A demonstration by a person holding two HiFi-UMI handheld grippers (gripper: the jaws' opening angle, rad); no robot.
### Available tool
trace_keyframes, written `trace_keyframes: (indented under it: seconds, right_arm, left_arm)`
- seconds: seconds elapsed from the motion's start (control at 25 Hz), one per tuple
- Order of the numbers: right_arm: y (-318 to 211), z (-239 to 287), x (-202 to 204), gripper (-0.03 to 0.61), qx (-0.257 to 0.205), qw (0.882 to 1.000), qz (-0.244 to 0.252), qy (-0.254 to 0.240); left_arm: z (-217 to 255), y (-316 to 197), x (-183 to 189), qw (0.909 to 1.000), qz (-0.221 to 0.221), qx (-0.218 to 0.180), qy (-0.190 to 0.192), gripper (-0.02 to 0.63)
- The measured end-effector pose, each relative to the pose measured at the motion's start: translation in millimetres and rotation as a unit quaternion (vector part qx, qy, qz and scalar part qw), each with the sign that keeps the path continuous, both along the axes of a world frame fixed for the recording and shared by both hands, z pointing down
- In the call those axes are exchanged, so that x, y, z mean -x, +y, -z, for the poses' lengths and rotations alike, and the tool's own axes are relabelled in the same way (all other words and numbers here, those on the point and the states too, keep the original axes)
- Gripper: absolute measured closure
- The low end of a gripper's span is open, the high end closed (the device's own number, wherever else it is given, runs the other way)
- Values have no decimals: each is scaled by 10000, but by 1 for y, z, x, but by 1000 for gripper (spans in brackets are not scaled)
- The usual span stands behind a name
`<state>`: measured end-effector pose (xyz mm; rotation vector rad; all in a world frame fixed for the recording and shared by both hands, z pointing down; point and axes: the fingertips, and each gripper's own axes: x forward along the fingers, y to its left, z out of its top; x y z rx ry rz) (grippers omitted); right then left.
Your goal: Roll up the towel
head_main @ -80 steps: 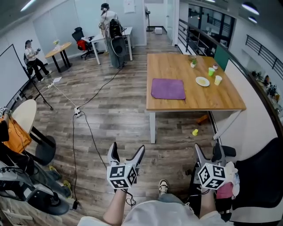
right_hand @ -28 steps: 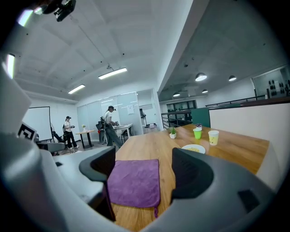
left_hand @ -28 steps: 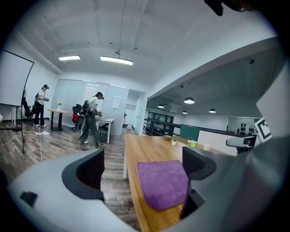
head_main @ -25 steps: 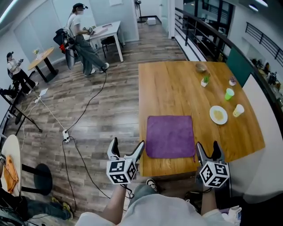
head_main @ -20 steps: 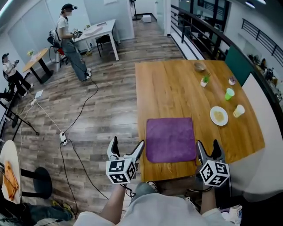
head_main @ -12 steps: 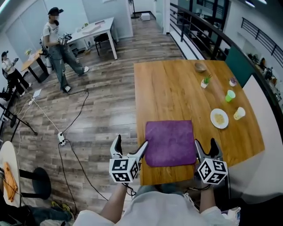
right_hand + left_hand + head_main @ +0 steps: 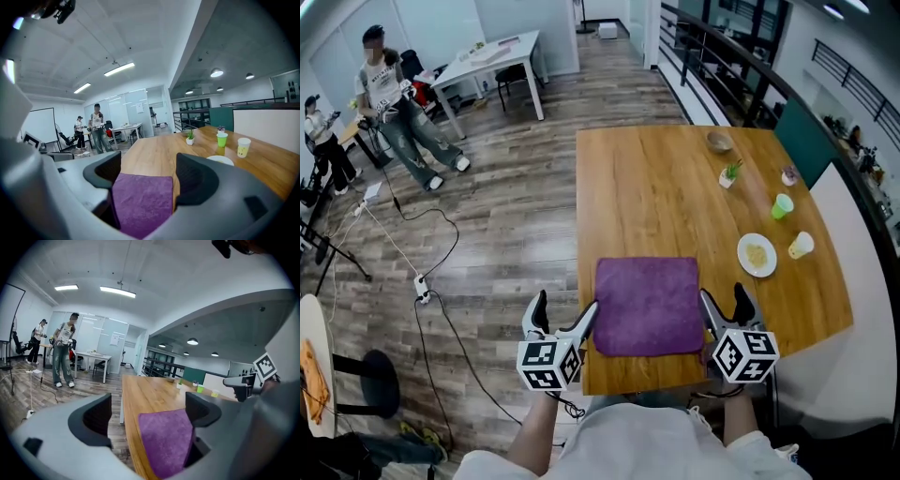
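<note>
A purple towel (image 7: 647, 305) lies flat and unrolled near the front edge of the wooden table (image 7: 656, 197). My left gripper (image 7: 562, 314) sits at the towel's near left corner, its jaws closing with no pad touching cloth. In the left gripper view the towel (image 7: 166, 441) lies between the jaws of the left gripper (image 7: 147, 413), the left jaw hanging off the table's edge (image 7: 129, 427). My right gripper (image 7: 724, 305) stands open at the near right corner, closing slightly. In the right gripper view the right gripper (image 7: 147, 176) has the towel's right edge (image 7: 143, 201) between its jaws, untouched.
A plate (image 7: 757, 254), a green cup (image 7: 781, 206), a pale cup (image 7: 801, 246), a small plant (image 7: 727, 175) and a bowl (image 7: 719, 141) stand on the table's far right. A cable (image 7: 441, 300) runs across the wood floor at the left. People (image 7: 394, 103) stand by a white table (image 7: 492, 61).
The table and towel have come closer. Both grippers moved forward and now flank the towel's near corners. The standing person in the background walked to the left.
</note>
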<state>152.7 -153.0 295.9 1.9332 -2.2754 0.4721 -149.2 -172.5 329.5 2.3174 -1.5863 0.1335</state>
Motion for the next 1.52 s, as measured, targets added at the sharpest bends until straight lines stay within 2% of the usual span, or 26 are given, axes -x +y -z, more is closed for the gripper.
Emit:
trace_keyframes:
  seconds: [0.16,0.32,0.44,0.56,0.68,0.76,0.84,0.96,1.04,1.16,1.28,1.4,1.52]
  right_arm:
    - [3,-6,5,225,160,9992,337,106]
    - [9,-19,8,265,355,9971,629,226]
    - [5,-30,7,286,463,9949,838,304]
    - [8,-48,8,328,721,9897,1177,388]
    - [19,-65,8,354,984,9846,1382,415]
    - [25,-73,7,365,1080,9816,1498,479]
    - [28,-80,6,383,1114,9782,1652,591]
    - [38,-95,7,390,1229,9681,2040,777]
    - [50,-107,9,391,1365,9558,2414,980]
    - [70,-126,13,393,1592,9288,3049,1377]
    - [88,-142,17,394,1826,9028,3552,1598]
    - [101,-153,18,410,2029,8803,3911,1757]
    - [111,-166,17,434,2226,8536,4248,2032]
  left_arm:
    - [-4,4,-15,9995,-298,91,55,130]
    - [-16,17,-32,9951,-945,289,-66,143]
    - [-25,20,-43,9894,-1370,350,-323,178]
    - [-38,27,-48,9820,-1683,473,-719,184]
    - [-55,45,-52,9678,-2160,730,-1064,198]
    - [-68,59,-58,9525,-2615,890,-1283,207]
    - [-80,69,-65,9331,-3107,1004,-1506,209]
    - [-101,87,-73,8967,-3817,1241,-1866,218]
    - [-116,102,-76,8674,-4236,1388,-2211,227]
    - [-134,117,-78,8224,-4751,1406,-2796,251]
    - [-147,126,-76,7860,-5106,1458,-3167,268]
    - [-155,128,-75,7628,-5292,1547,-3378,308]
    - [-160,127,-75,7483,-5372,1591,-3551,336]
